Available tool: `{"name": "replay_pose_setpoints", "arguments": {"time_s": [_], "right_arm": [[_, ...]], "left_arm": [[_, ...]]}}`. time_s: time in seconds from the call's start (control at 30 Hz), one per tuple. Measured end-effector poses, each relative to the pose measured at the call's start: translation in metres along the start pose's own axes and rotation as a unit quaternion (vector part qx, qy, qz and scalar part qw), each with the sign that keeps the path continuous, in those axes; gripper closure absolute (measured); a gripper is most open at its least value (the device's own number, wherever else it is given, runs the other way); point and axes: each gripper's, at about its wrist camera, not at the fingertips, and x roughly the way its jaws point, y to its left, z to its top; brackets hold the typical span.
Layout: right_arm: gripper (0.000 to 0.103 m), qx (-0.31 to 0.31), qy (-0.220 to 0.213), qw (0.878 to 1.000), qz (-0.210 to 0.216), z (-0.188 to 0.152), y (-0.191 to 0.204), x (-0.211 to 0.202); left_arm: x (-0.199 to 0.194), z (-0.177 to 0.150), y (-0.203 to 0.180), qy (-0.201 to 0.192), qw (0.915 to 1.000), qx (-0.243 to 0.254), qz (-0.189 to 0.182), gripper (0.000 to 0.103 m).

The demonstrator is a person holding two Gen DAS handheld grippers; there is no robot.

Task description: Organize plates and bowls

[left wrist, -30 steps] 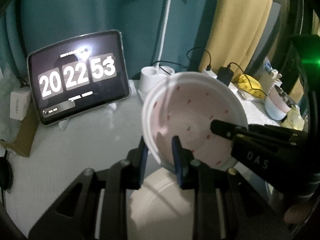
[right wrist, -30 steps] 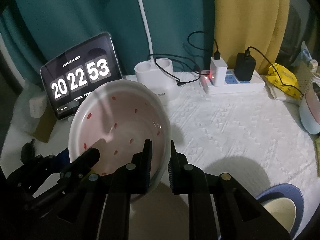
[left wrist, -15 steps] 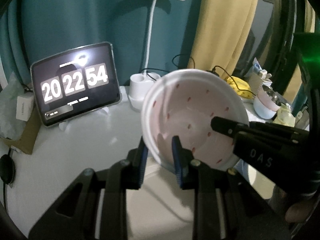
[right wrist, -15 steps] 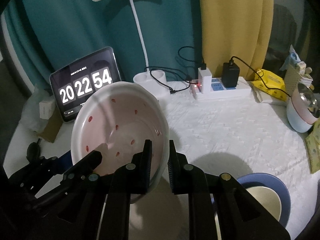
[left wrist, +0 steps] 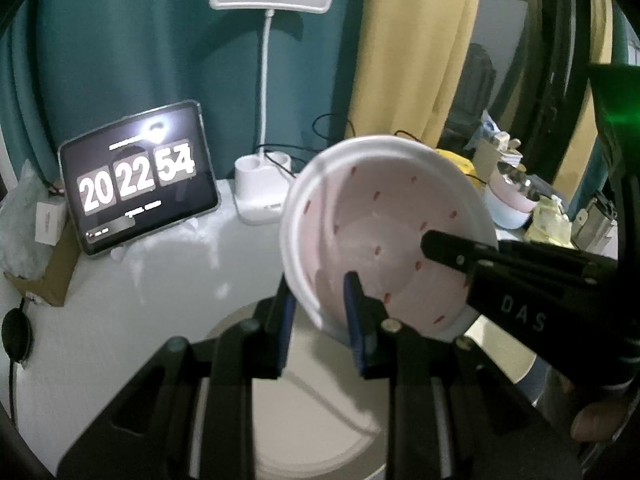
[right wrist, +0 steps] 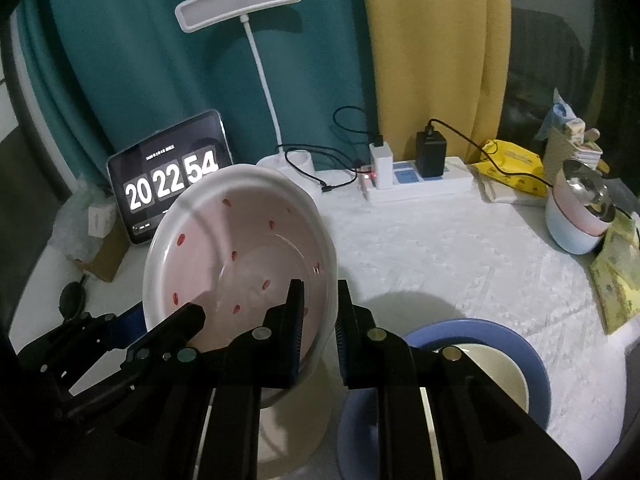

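Observation:
A white deep dish with red specks (left wrist: pixel 384 232) hangs tilted above the table, held from both sides. My left gripper (left wrist: pixel 320 292) is shut on its near left rim. My right gripper (right wrist: pixel 319 286) is shut on the right rim of the same dish (right wrist: pixel 240 256), and one of its black fingers (left wrist: pixel 460 250) reaches across the dish's inside in the left wrist view. Under the dish a pale plate (left wrist: pixel 312 420) lies on the table. To the right of it a blue plate (right wrist: pixel 516 340) holds a cream bowl (right wrist: pixel 492 376).
At the back stand a tablet clock (right wrist: pixel 172 184), a white desk lamp (right wrist: pixel 240 0) and a power strip (right wrist: pixel 416 184) with chargers and cables. A yellow packet (right wrist: pixel 516 168) and stacked pink and white bowls (right wrist: pixel 576 220) sit at the right. A white embossed cloth (right wrist: pixel 440 256) covers the table.
Both grippers have risen and drawn back with the speckled dish. The lamp head and the blue plate with its cream bowl have come into view.

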Motion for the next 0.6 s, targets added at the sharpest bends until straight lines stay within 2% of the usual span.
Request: {"name": "replay_pose_setpoints", "arguments": {"time_s": [0.6], "right_arm": [[0.087, 0.016, -0.017, 1.0, -0.005, -0.019, -0.042, -0.038]], "left_arm": [[-0.017, -0.009, -0.058, -0.007, 0.9992, 0.04, -0.007, 0.078]]}}
